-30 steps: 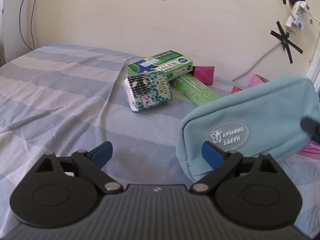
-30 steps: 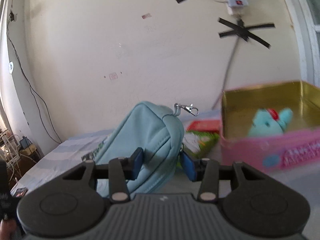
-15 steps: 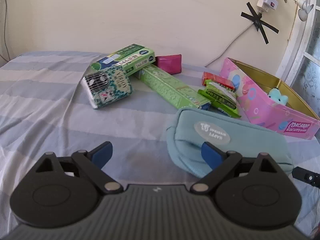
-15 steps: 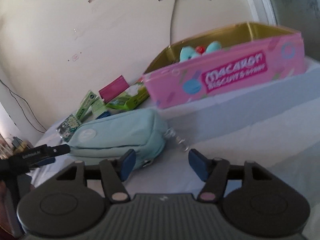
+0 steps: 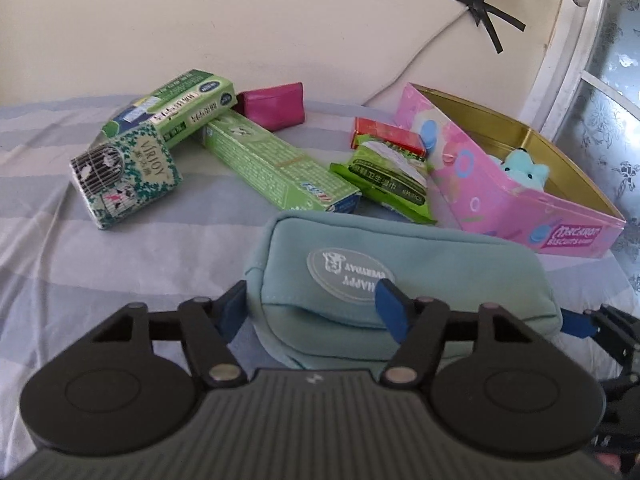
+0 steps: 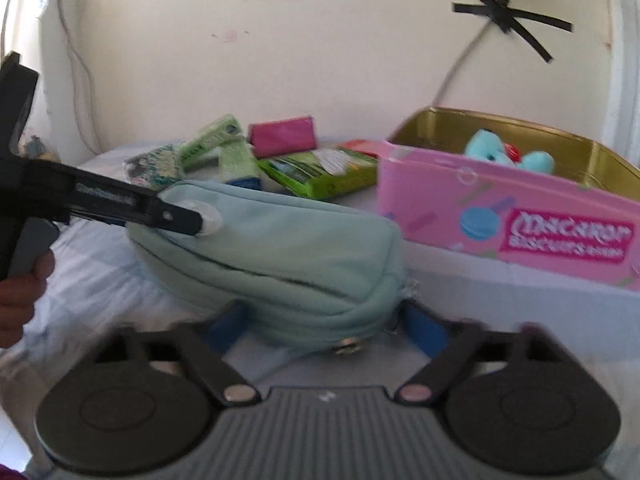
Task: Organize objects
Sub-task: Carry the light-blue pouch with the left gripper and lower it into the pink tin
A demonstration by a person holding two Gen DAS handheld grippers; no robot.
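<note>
A teal fabric pouch (image 5: 420,264) (image 6: 280,248) with an oval "HAPPY" label lies on the striped bed sheet (image 5: 80,260). My left gripper (image 5: 312,312) is closing on the pouch's left end; its blue pads press into the fabric, which creases between them. In the right wrist view, one of its fingers (image 6: 176,216) lies across the label. My right gripper (image 6: 324,330) straddles the pouch's zipper end. Its jaws are opening and the pads stand just clear of the fabric. One right gripper finger (image 5: 576,324) shows at the pouch's right end.
An open pink biscuit tin (image 5: 500,204) (image 6: 500,216) with a teal plush toy (image 5: 520,168) stands right of the pouch. Behind lie a green tissue box (image 5: 188,100), a long green box (image 5: 272,164), a patterned pack (image 5: 124,176), a magenta purse (image 5: 276,106), a green wipes pack (image 5: 384,180) and a red box (image 5: 384,136). The wall is close behind.
The pouch, held up in my right gripper a second ago, now lies on the bed. The right jaws have spread off it. The left jaws have closed onto its left end.
</note>
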